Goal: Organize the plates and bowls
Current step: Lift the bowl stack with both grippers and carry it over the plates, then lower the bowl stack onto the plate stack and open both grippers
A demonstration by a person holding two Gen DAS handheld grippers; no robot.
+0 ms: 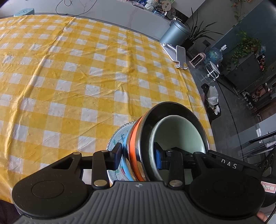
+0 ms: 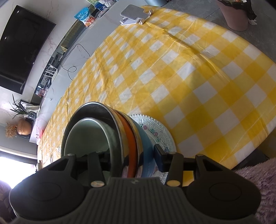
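Note:
A nested stack stands near the table's edge: a pale green bowl (image 1: 179,131) inside a steel bowl (image 1: 172,106), then an orange-banded bowl (image 1: 134,141) and a blue bowl (image 1: 126,163), with a patterned glass plate (image 1: 119,136) underneath. My left gripper (image 1: 138,155) is shut on the stack's wall, one pad outside by the plate and one inside the steel bowl. On the opposite side my right gripper (image 2: 131,155) clamps the same stack: steel bowl (image 2: 103,112), blue bowl (image 2: 146,148), glass plate (image 2: 155,127). Its inner finger is hidden behind the steel rim. Whether the plate touches the cloth I cannot tell.
A yellow-and-white checked cloth (image 1: 77,77) covers the table. A white phone stand (image 1: 179,55) sits at the far corner, also in the right wrist view as the phone stand (image 2: 132,15). The table edge (image 1: 205,103) runs close beside the stack. Purple fuzzy fabric (image 2: 258,181) lies nearby.

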